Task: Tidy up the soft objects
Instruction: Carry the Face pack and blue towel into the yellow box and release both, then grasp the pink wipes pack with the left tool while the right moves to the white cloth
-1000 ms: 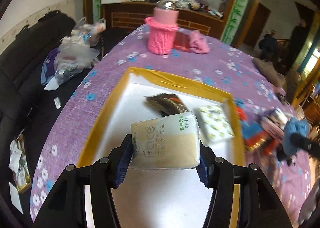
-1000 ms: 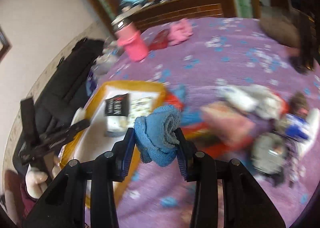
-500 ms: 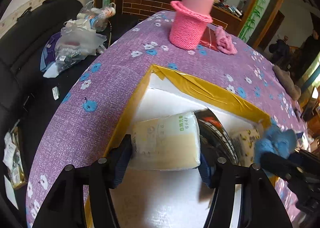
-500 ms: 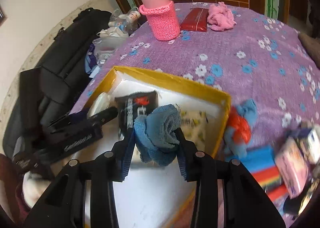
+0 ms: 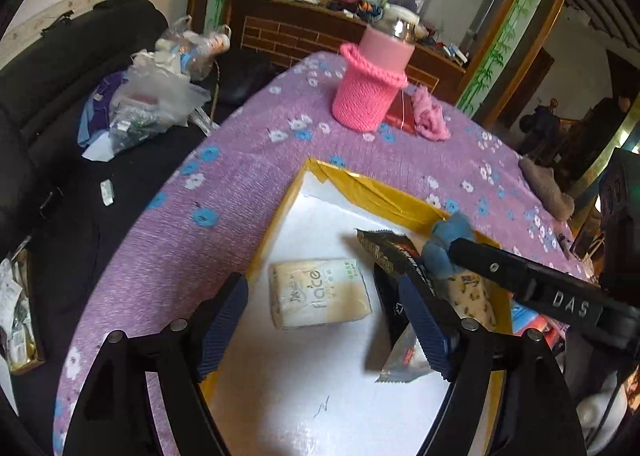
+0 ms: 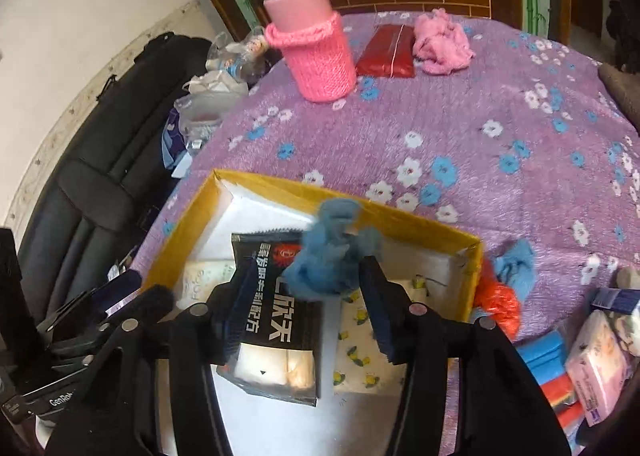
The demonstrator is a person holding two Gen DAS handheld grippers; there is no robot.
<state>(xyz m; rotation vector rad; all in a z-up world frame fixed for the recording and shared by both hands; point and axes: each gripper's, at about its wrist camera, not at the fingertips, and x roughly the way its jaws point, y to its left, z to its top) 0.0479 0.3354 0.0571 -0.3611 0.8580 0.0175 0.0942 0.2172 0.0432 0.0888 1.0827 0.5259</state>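
A yellow-rimmed box [image 5: 360,186] with a white floor sits on the purple flowered cloth. My left gripper [image 5: 324,330] is open above it; the cream tissue pack [image 5: 320,292] lies loose on the box floor between the fingers. My right gripper [image 6: 306,302] is open over the box [image 6: 400,212]; the blue cloth [image 6: 334,256] is blurred between its fingertips, above a black packet [image 6: 280,312]. The blue cloth [image 5: 446,246] and the black packet [image 5: 390,252] also show in the left wrist view. A lemon-print pack [image 6: 364,344] lies in the box.
A pink knitted bottle [image 6: 310,44], a red pouch [image 6: 386,50] and a pink cloth [image 6: 440,44] stand at the table's far side. More soft items, a blue cloth [image 6: 516,266], an orange piece [image 6: 498,296] and a pink pack [image 6: 596,368], lie right of the box. A black sofa [image 5: 48,96] is left.
My left gripper opened and let the tissue pack drop onto the box floor. My right gripper moved over the box and opened; the blue cloth is coming loose.
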